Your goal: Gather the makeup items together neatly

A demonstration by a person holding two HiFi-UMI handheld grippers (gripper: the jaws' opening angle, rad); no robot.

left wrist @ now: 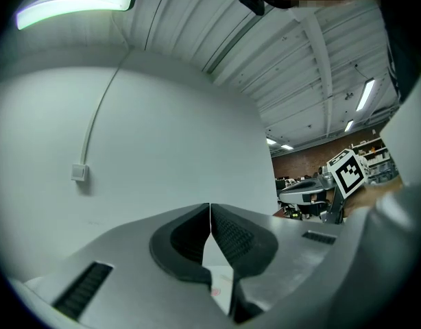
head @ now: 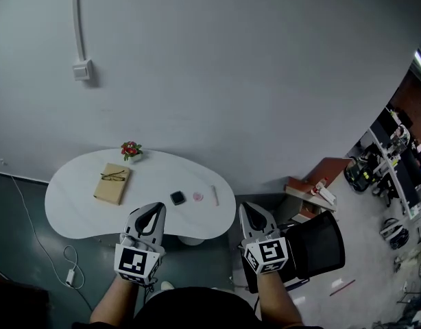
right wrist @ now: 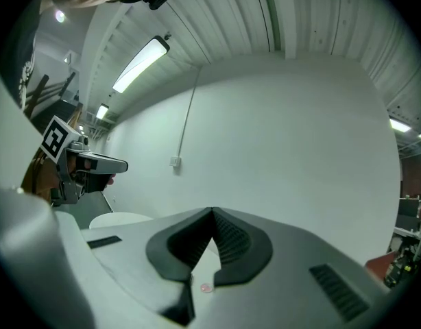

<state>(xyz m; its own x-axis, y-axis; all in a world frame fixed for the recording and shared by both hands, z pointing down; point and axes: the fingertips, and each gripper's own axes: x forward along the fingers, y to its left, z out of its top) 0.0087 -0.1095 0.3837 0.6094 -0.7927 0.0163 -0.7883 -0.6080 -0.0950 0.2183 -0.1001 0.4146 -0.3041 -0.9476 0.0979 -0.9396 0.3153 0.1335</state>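
Note:
On the white bean-shaped table lie a black square compact, a round pink item and a thin pink stick, close together at the right. My left gripper hovers over the table's front edge, just short of the compact, shut and empty. My right gripper hangs off the table's right end, also shut with nothing held. In the left gripper view the jaws meet along a thin line. The right gripper view shows shut jaws, with the pink item below them.
A tan book with glasses on it and a small red flower pot sit at the table's back left. A black chair stands by my right hand. A brown shelf is to the right, and a charger with cable lies on the floor at left.

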